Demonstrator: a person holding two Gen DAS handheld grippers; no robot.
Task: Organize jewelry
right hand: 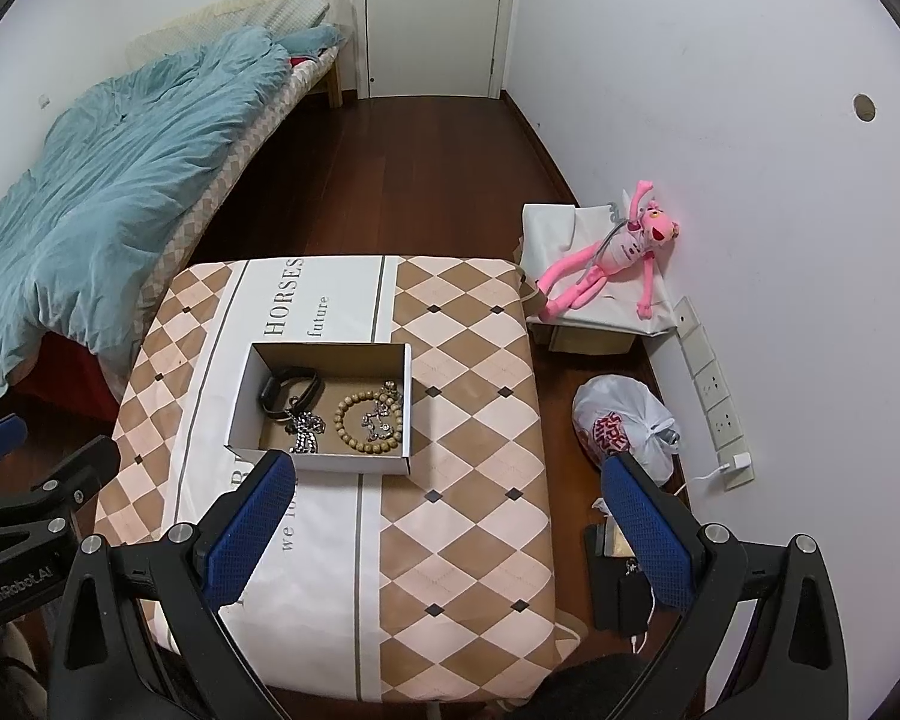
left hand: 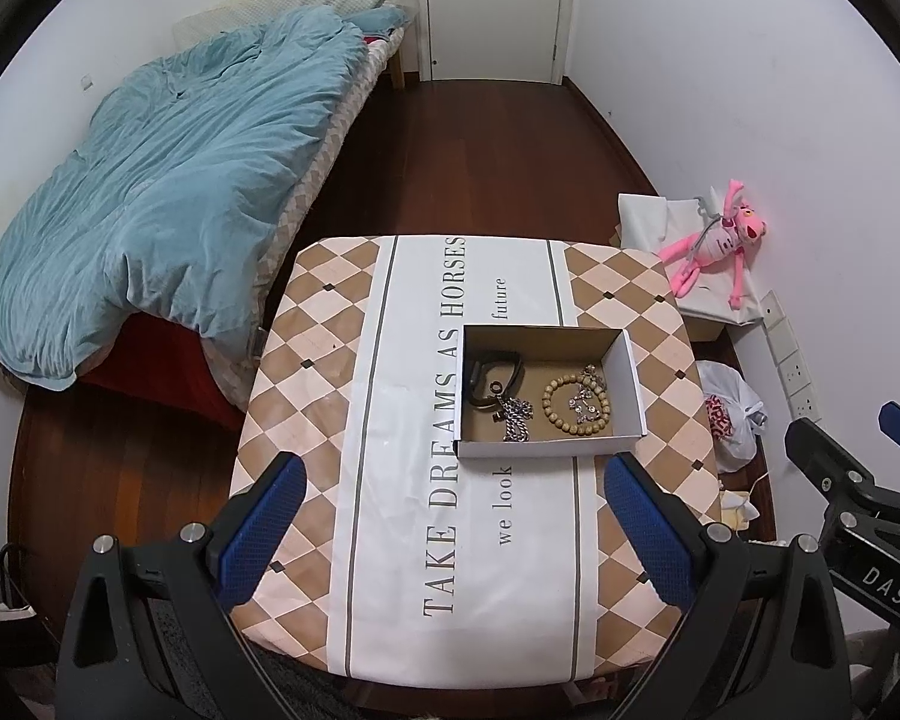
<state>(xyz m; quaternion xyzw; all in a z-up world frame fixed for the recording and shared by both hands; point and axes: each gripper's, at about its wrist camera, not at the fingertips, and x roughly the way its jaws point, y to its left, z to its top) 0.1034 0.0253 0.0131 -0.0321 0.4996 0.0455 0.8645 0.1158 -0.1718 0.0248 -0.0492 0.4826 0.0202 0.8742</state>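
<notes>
Jewelry box [left hand: 546,450] holding bead bracelet [left hand: 576,406], chains [left hand: 513,417], black band [left hand: 492,375], both grippers' fingers wide

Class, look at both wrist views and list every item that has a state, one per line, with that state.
Left gripper: open, empty.
Right gripper: open, empty.
Box: lidless, upright on the table.
Wooden bead bracelet: lying flat in the box.
Black band: lying in the box.
Silver chain: heaped in the box.
Door: shut.
</notes>
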